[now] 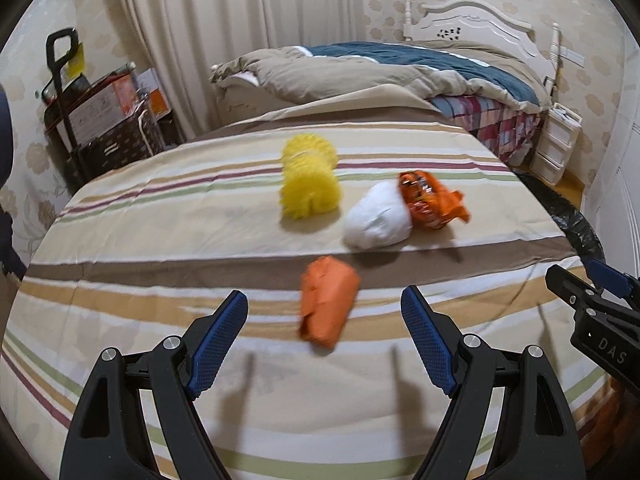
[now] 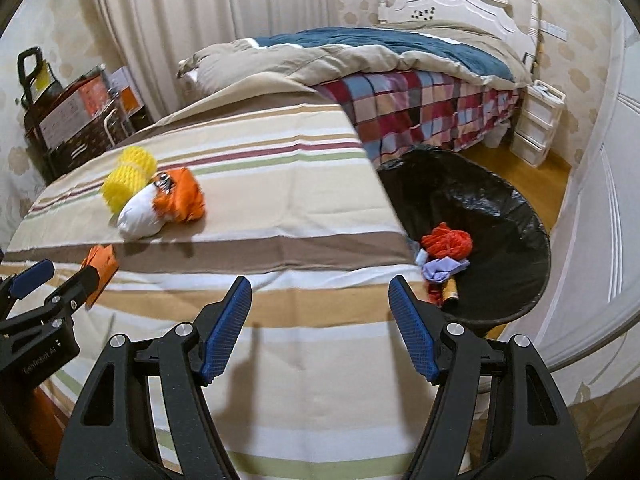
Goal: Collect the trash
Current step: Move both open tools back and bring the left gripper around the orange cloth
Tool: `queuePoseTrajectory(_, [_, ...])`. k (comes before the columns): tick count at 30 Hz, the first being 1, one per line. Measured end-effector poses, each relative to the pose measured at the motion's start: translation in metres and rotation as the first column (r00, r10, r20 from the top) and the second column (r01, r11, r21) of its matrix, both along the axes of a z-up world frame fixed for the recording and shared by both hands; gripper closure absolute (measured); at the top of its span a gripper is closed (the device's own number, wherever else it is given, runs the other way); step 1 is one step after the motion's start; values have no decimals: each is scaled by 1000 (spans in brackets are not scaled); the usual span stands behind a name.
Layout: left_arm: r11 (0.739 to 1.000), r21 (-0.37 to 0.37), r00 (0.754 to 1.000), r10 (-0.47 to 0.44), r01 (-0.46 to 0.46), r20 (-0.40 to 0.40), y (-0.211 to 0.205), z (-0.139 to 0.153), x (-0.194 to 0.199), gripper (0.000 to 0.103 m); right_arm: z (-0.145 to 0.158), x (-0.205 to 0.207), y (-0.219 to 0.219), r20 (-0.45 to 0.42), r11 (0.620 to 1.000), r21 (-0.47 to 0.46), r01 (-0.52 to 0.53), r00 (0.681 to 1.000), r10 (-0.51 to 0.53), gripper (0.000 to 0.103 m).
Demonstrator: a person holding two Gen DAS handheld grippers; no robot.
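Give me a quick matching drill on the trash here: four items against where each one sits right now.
Items:
1. yellow foam net
2. white wad
3. orange folded paper
4. red mesh bundle

Places:
A. inside the black bin bag
B. nearest the left gripper
C. against the orange snack wrapper
D. farthest back on the striped sheet

Pairs: 1-D, 2-C, 3-B, 4-A

The left gripper [image 1: 324, 312] pointed forward and downward, its 2 blue-padded fingers [image 1: 218, 344] spread wide apart with nothing pressed between the pads. The right gripper [image 2: 320, 300] hung at a like downward slant just beside it, its 2 fingers [image 2: 226, 328] also parted and gripping nothing. Each gripper's black frame showed at the edge of the other's view.
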State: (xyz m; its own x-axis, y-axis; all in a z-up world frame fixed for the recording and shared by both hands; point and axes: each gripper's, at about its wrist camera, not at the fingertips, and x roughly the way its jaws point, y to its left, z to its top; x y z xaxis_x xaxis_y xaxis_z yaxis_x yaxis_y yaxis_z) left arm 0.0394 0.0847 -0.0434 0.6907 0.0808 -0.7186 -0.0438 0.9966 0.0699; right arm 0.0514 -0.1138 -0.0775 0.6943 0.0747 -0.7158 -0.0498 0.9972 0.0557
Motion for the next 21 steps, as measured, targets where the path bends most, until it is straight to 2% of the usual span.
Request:
queuePoseTrajectory(5, [1000, -6, 1000, 11, -11, -20, 10, -7, 1, 26, -1, 0, 11, -4, 1000, -11, -20, 1000, 20, 34])
queuePoseTrajectory(10, [1000, -23, 998, -7, 5, -70, 12, -16, 7, 43, -3, 4, 20, -16, 999, -19, -41, 999, 41, 34])
queuePoseTrajectory(12, [999, -37, 996, -16, 12, -92, 13, -19, 10, 55, -4, 5, 23, -18, 999, -20, -48, 999, 47, 33])
queuePoseTrajectory(13, [999, -42, 995, -23, 19, -96, 13, -20, 11, 56, -5, 5, 25, -21, 998, -22, -52, 998, 52, 33])
queuePoseTrajectory(16, [999, -24, 995, -43, 40, -89, 11, -20, 11, 69, -6, 6, 31, -28, 997, -24, -67, 997, 66, 33])
queuePoseTrajectory(21, [999, -25, 995, -44, 42, -84, 17, -20, 13, 71, -6, 9, 41, -33, 995, -28, -94, 995, 93, 33])
